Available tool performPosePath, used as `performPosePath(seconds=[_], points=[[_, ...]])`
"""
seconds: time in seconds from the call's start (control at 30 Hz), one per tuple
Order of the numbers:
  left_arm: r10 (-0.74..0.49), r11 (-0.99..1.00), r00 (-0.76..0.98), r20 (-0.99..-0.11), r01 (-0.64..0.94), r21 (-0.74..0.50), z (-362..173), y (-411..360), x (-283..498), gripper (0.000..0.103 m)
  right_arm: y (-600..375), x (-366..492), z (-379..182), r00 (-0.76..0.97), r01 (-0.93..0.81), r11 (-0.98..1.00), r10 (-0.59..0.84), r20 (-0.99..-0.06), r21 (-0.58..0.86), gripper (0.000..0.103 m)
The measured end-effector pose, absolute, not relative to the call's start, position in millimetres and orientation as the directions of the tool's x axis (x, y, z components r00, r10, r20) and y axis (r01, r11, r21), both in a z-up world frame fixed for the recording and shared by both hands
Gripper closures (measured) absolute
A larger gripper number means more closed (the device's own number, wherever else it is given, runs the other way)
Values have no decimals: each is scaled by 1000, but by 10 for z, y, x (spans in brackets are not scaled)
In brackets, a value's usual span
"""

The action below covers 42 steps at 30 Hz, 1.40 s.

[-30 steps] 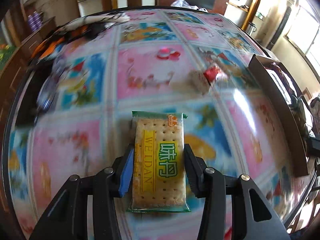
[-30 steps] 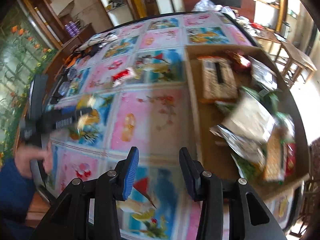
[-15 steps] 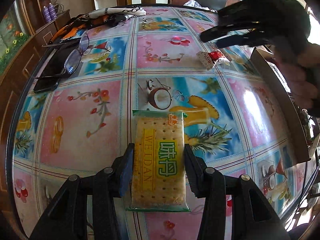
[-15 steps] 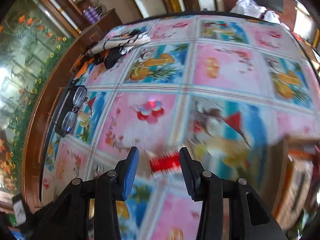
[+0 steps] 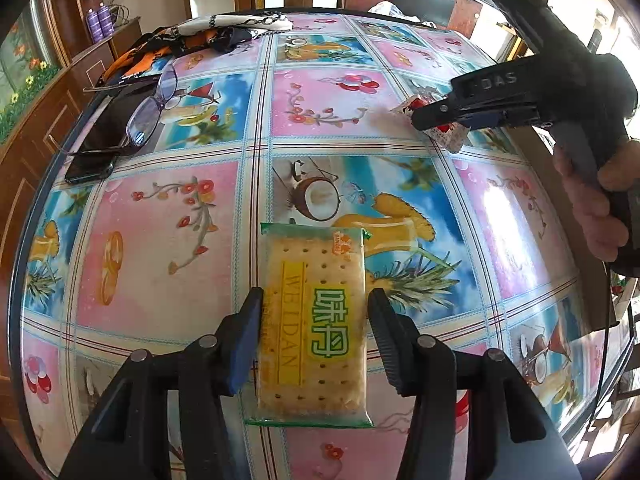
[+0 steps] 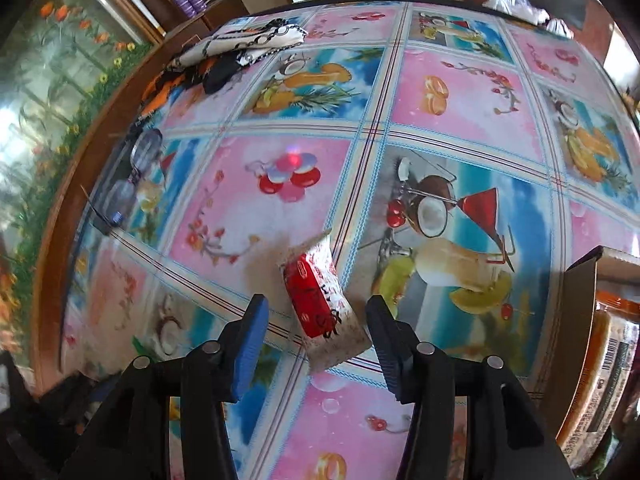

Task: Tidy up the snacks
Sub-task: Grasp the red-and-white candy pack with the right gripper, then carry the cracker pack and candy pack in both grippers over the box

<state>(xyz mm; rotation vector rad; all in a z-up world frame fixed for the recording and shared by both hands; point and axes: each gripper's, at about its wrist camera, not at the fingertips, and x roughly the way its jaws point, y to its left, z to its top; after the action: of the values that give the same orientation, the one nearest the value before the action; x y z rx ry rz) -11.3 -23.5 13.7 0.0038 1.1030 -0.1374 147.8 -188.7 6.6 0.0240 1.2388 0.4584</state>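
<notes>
A yellow cracker packet lies flat on the patterned tabletop between the fingers of my left gripper. Its jaws are opening, and the pads stand right at the packet's long sides. A small red-and-white snack packet lies tilted on the table between the fingers of my right gripper. Those jaws are also opening, with clear gaps on both sides of the packet. In the left wrist view, the right gripper hangs over that same small packet, held by a person's hand.
A cardboard box with several snack packs stands at the right table edge, also seen as a brown box wall. Glasses, a dark phone and crumpled cloth lie at the far left.
My right gripper swung from above the box across the table and came down around the small red packet, its jaws widening. My left gripper stopped moving, and its jaws eased apart a little.
</notes>
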Motion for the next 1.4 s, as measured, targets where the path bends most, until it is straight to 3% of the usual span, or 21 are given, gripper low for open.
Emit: performPosePath(seconds=[0.07,0.13,0.17,0.2,0.77,0.9,1.4], points=[[-102,992,447,-889,115,-56,134,-246,-108,52,-1833,1476,70,278,-331,918,315,-907,218,48],[-91,991,453,-887,125,-37,126,-274,-117,53,-1776,1464,65,305,-344,925,274,-912,163,61],[-87,991,456,-886,128,-31,125,-276,-125,53,-1731,1439,66,322,-356,928,233,-917,111,75],[-83,991,460,-884,131,-25,124,-280,-132,53,-1723,1422,65,326,-360,928,219,-920,93,76],[-67,993,482,-874,118,-10,113,-297,-164,52,-2246,-258,42,324,-271,954,215,-921,127,77],[-52,995,496,-867,102,-1,120,-306,-189,58,-2315,-347,47,325,-261,953,236,-916,153,78],[-63,978,515,-855,201,49,284,-759,-357,58,-2541,-481,261,374,-219,952,283,-883,213,78]])
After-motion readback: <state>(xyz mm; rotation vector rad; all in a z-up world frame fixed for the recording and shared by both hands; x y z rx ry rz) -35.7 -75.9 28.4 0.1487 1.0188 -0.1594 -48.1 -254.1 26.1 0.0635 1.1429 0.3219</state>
